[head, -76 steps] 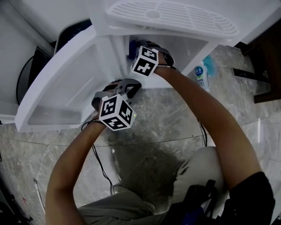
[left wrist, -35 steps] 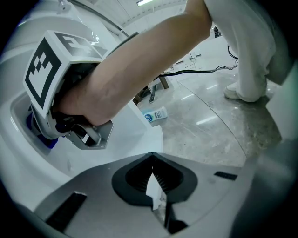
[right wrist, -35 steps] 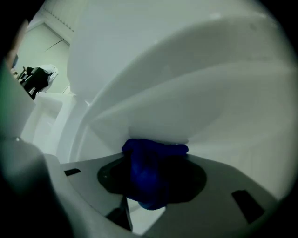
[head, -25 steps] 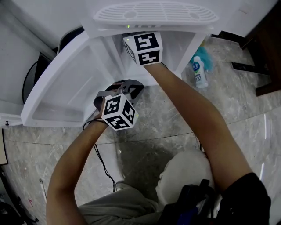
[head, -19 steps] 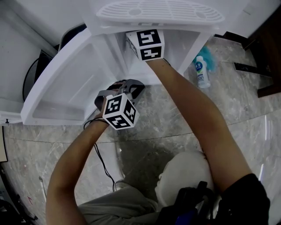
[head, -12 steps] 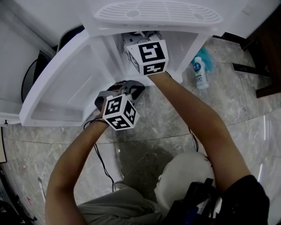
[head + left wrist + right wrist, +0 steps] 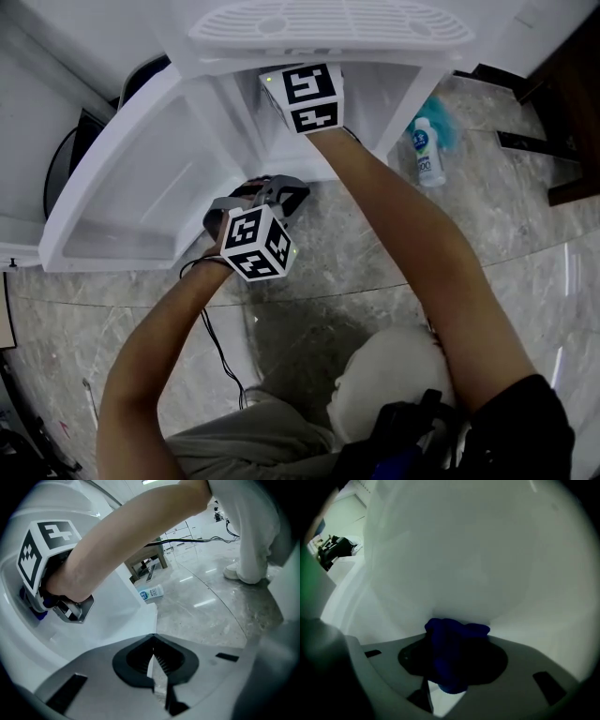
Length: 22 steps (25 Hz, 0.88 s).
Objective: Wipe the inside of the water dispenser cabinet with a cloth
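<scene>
Overhead, we see the right gripper [image 7: 305, 94] reaching into the cabinet [image 7: 398, 89], while the left gripper [image 7: 270, 197] hangs by the open door [image 7: 141, 178]. In the left gripper view, its jaws are pressed together, empty, above the stone floor [image 7: 211, 616]. In the right gripper view, the jaws pinch the blue cloth [image 7: 454, 653], and the white wall [image 7: 450, 559] lies straight ahead, seemingly touching it.

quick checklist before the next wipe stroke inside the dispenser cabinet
1. Blue cloth clamped in the right gripper: ok.
2. Cloth pressed against the cabinet wall: cannot tell; it sits close to the wall, but contact is not clear.
3. Cabinet door swung wide open: ok.
4. Left gripper shut, empty and outside the cabinet: ok.
5. Bottle on the floor, clear of both arms: ok.
</scene>
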{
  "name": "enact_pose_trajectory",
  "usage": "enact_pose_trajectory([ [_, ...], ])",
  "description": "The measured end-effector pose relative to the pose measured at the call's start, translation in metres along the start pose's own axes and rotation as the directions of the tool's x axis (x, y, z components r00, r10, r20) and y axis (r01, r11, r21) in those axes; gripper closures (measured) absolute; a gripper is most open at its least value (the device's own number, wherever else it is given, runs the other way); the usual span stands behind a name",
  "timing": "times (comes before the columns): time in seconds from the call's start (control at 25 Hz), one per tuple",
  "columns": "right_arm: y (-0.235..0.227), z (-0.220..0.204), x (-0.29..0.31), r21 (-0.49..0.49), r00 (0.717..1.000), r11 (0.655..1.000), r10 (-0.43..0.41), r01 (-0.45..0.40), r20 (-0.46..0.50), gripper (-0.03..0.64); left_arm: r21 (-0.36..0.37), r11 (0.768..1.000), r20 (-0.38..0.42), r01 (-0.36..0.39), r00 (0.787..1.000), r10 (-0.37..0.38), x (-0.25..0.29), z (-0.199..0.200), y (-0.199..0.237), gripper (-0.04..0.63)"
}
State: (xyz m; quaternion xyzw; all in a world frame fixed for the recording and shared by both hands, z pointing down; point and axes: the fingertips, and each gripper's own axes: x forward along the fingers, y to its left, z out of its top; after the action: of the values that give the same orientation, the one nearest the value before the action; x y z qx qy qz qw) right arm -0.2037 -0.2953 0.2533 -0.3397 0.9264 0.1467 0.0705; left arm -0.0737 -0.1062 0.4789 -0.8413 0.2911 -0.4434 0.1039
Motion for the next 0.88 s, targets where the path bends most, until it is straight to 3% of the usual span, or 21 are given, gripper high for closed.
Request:
enact_pose_trajectory([
  [0.36,0.016,0.015,-0.03,0.061,0.998,0.998,0.025,-0.029,0.057,0.456,-0.002,1.0,0.002,0.0,1.0,0.0,0.003,0.001,0.002,0.589],
  [0.64,-0.005,-0.002,0.004,0.045,1.0,0.999,-0.025,0.025,0.004,0.456,-0.007,1.0,-0.003,0.009,1.0,-0.009,0.0,0.001,-0.004,0.589],
  [0.88,-0.001,0.002,-0.003,0.046,1.0,0.999,0.008,-0.008,-0.008,0.456,0.001,1.0,-0.001,0.001,1.0,-0.001,-0.001,0.002,0.001,0.589],
])
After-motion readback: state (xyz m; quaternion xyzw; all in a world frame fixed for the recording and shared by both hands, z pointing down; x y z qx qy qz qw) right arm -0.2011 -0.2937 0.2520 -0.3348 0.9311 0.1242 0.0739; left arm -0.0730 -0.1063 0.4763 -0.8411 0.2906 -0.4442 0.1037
